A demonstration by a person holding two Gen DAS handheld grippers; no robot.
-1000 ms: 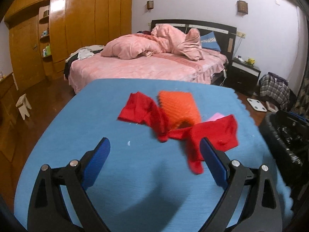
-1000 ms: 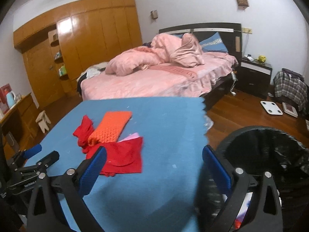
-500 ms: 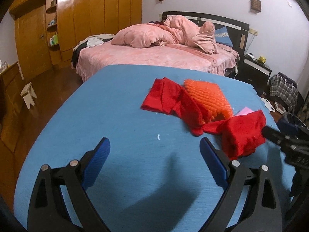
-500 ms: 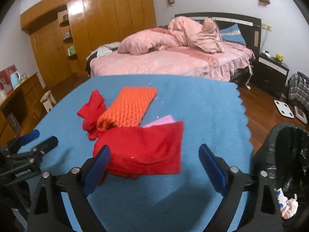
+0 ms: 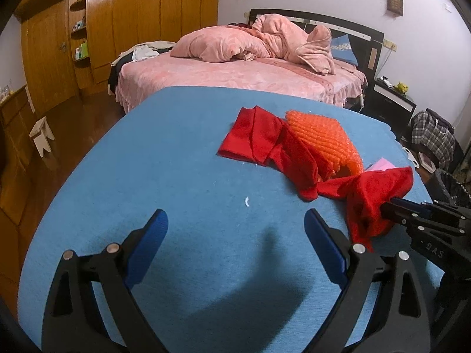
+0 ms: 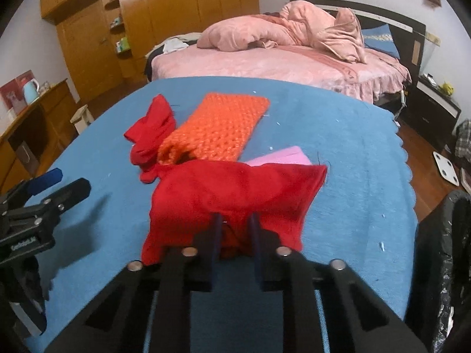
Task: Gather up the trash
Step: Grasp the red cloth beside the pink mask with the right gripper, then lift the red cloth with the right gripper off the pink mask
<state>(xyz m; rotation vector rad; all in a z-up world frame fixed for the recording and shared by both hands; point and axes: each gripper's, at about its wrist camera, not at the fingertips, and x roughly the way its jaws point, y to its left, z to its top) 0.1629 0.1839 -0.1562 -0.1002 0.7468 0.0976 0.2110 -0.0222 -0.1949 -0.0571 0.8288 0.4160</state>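
The right gripper (image 6: 235, 226) has just closed, pinching the red cloth (image 6: 232, 197); the left gripper (image 5: 235, 229) (jaws apart) holds nothing.

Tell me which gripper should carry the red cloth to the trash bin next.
Right. The right gripper is already clamped on the red cloth, and the black-lined bin sits on its side. The left gripper hangs open over the bare blue cover.

You have a red cloth (image 6: 235, 197) bunched up on the blue table cover (image 6: 353, 153), its near edge gathered and lifted a little. Behind it on the cover lies an orange knitted piece (image 6: 217, 126), flat (one end gaping open). A pink sheet (image 6: 282, 156) peeks out from under the red cloth's far edge.
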